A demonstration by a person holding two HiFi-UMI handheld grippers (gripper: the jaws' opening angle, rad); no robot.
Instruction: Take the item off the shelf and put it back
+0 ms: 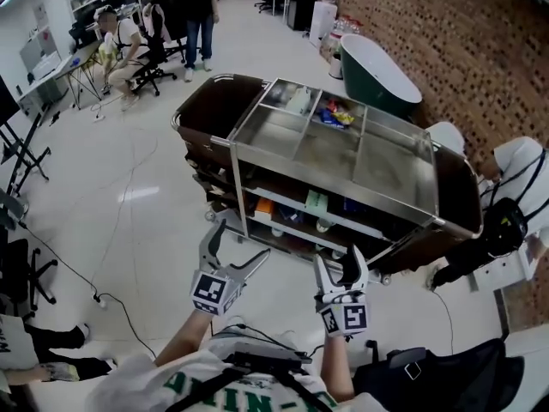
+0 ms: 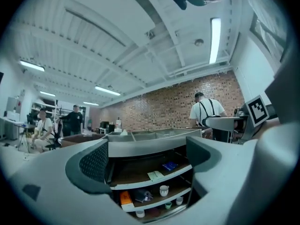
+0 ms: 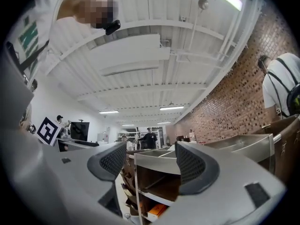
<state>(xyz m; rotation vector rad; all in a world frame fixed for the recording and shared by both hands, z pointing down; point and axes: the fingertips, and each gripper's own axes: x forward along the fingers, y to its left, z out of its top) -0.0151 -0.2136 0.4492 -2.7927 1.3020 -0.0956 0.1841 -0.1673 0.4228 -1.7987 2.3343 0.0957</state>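
1. As the person faces the cart (image 1: 343, 184), the left tongs (image 1: 244, 239) are held out low in front of it. They stand wide apart with nothing between them, and only the shelves (image 2: 133, 183) show past the pads.
2. The right tongs (image 1: 340, 260) are also apart and empty. They point upward just beside the left pair, clear of the cart.
3. The goods lie on the shelves under the steel top.
   - The upper shelf holds a green card (image 2: 154, 175) and a blue packet (image 2: 169, 166).
   - The shelf below holds an orange box (image 2: 125, 198) and a white cup (image 2: 163, 190).
   - Small cups (image 2: 179, 200) sit on the lowest shelf.
4. I cannot tell which of these is the task's item. Neither pair of tongs touches any of them.
5. On the top tray (image 1: 390, 166), bright packets (image 1: 334, 115) lie in the far middle compartment.
6. A person in white (image 1: 519, 174) stands at the cart's right end.
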